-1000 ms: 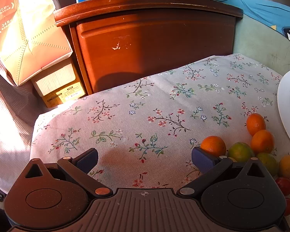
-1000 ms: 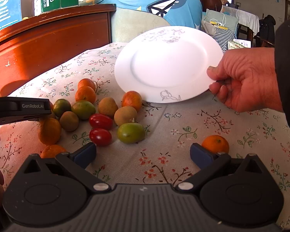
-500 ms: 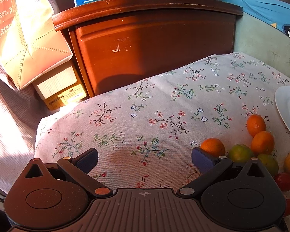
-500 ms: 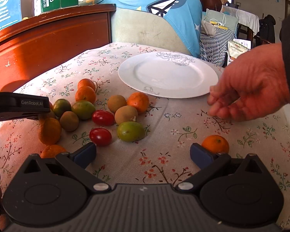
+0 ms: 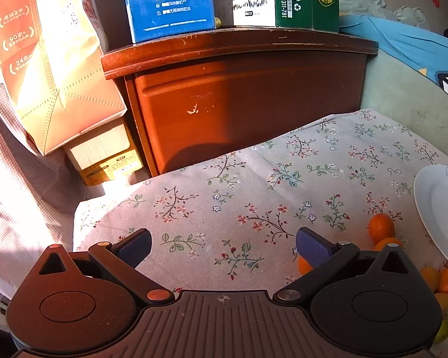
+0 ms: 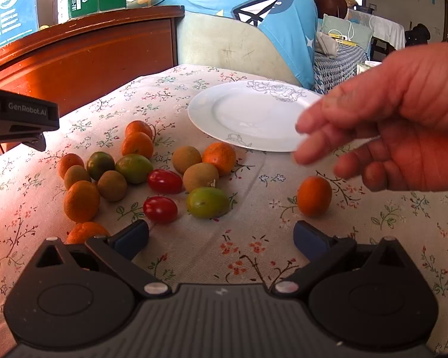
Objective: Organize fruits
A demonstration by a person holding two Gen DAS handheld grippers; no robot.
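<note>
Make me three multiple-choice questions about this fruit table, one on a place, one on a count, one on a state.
1. Where does the lone orange citrus fruit lie?
A. On the plate
B. On the cloth, apart from the pile
C. Between the fingers

2. How many red cherry tomatoes show?
A. Two
B. Four
C. None

3. How is the round white china plate?
A. Heaped with fruit
B. Upside down
C. Flat, bare of fruit

B: it sits alone, right of the pile.
A: one tomato, another.
C: only a bare hand hovers over it.
</note>
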